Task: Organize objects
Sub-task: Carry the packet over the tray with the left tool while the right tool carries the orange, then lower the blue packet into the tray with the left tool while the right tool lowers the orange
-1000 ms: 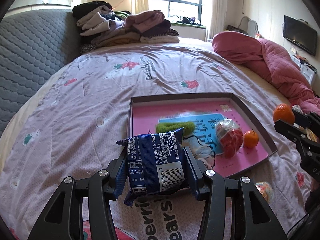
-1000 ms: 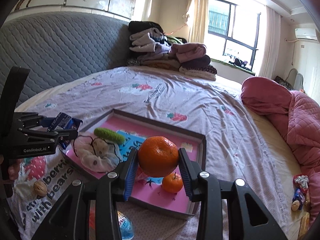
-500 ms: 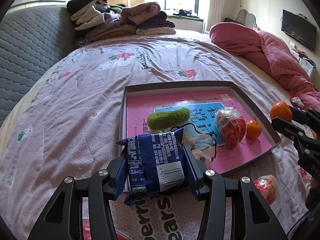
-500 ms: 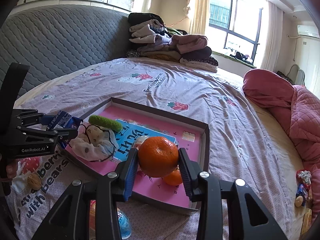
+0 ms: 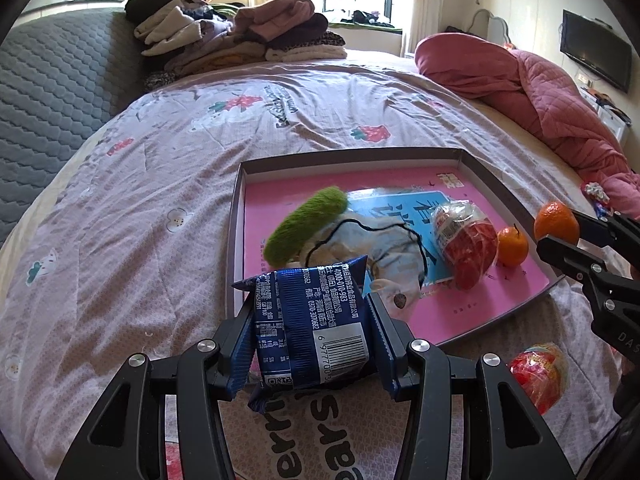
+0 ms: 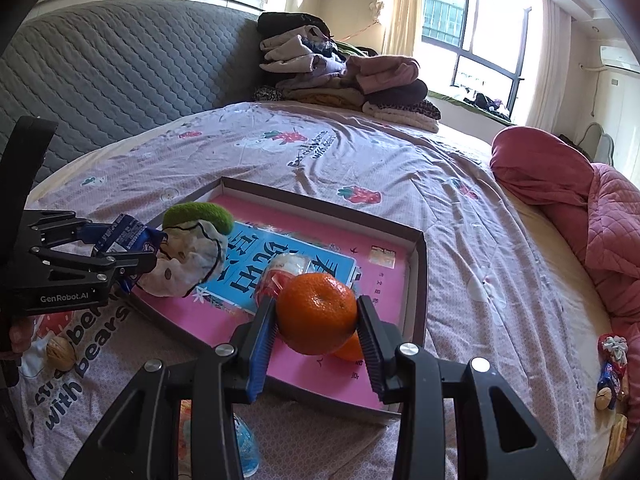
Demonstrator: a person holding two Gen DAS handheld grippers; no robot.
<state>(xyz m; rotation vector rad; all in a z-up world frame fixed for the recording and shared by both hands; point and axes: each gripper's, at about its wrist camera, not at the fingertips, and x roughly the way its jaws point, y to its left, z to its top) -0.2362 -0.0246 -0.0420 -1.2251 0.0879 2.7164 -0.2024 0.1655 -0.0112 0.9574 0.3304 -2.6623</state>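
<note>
My left gripper [image 5: 310, 330] is shut on a blue snack packet [image 5: 310, 320] and holds it over the near left corner of a pink-floored tray [image 5: 448, 304]. My right gripper [image 6: 316, 322] is shut on a large orange [image 6: 316, 312] above the tray's [image 6: 320, 376] near right part. In the tray lie a green fuzzy roll [image 5: 306, 224], a white cloth pouch [image 5: 384, 252], a red-and-clear wrapped snack [image 5: 466, 244] and a small orange [image 5: 512, 246]. The same small orange [image 6: 352, 350] peeks out below the held one. In the right wrist view the left gripper [image 6: 132, 252] and its packet [image 6: 128, 236] show at the left.
The tray rests on a lilac bedspread [image 5: 140, 208]. A red wrapped snack [image 5: 538, 376] lies in front of the tray and a walnut [image 6: 60, 354] at the near left. Folded clothes [image 5: 236, 36] are piled at the headboard. A pink quilt [image 5: 540, 92] lies at the right, with small wrapped items [image 6: 610, 360] beside it.
The left gripper has sunk with the packet toward the tray's near left corner. The right gripper has tipped down a little over the tray with the orange. Both grips are unchanged.
</note>
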